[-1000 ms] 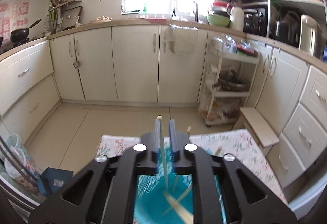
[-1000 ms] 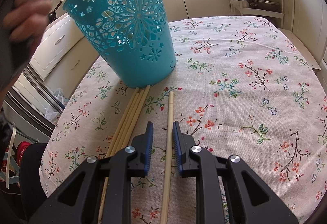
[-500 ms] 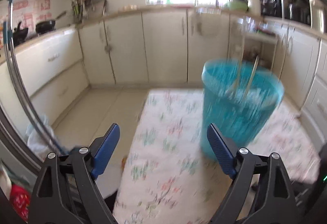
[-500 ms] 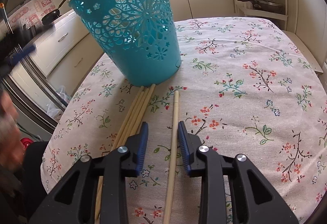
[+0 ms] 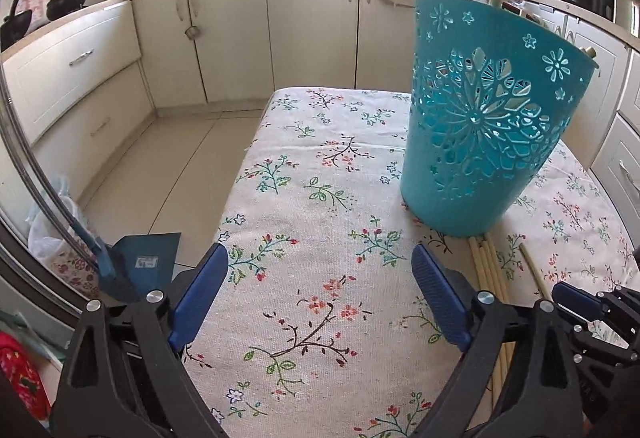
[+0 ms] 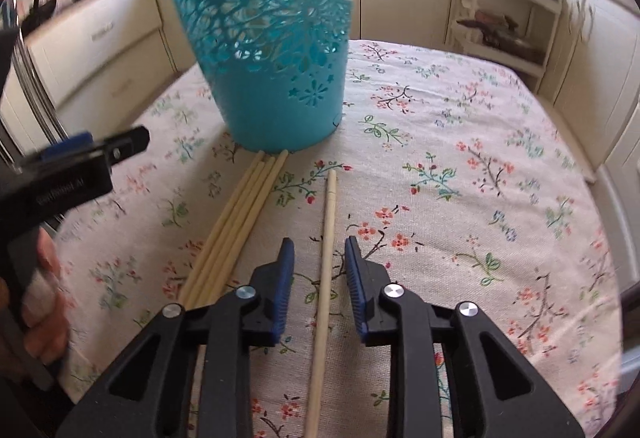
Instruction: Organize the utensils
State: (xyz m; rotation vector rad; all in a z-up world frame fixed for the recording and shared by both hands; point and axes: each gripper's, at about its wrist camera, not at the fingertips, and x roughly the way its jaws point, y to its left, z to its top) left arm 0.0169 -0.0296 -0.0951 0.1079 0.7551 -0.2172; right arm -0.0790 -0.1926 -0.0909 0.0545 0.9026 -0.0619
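A teal perforated basket [image 5: 484,126] stands on the floral tablecloth [image 5: 320,222]; chopstick tips show above its rim. It also shows in the right wrist view [image 6: 272,34]. My left gripper [image 5: 320,278] is wide open and empty, low over the cloth, left of the basket. My right gripper [image 6: 319,262] is open, its jaws on either side of a single chopstick [image 6: 325,262] lying on the cloth. A bundle of several chopsticks [image 6: 232,230] lies just left of it, tips at the basket's base. The left gripper shows at the left of the right wrist view [image 6: 92,154].
The table's left edge [image 5: 240,166] drops to the tiled floor. Kitchen cabinets [image 5: 312,18] run along the far wall. A white trolley shelf [image 6: 504,22] stands beyond the table's far right. A blue box [image 5: 140,266] lies on the floor by the left gripper.
My left gripper let a chopstick go into the basket, opened wide and came down left of the basket. My right gripper has opened wider around the single chopstick.
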